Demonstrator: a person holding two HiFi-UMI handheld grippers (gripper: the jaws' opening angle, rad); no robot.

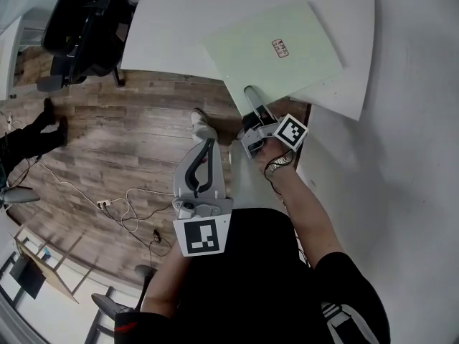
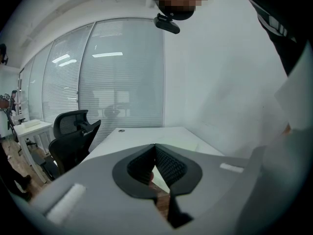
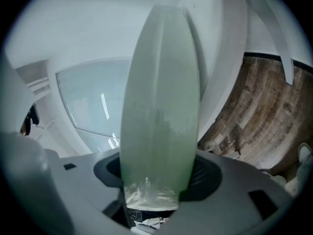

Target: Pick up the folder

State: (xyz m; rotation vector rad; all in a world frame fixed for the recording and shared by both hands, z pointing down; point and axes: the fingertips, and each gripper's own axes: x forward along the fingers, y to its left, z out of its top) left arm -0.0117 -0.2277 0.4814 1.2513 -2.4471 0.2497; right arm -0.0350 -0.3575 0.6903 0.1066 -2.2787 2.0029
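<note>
Green folder (image 1: pixel 276 49) gripped at its 6 o'clock edge by right tool (image 1: pixel 252 99), above worktop (image 1: pixel 179 20); left tool (image 1: pixel 206 149) closed, empty.

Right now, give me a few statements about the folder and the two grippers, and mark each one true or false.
1. The right gripper is shut on the pale green folder. True.
2. The left gripper grips the folder too. False: its jaws are together with nothing between them, and it is held over the wood floor, apart from the folder.
3. The folder bears a small label. True.
4. The folder lies in a drawer. False: it is over the white table, gripped at its near edge.
</note>
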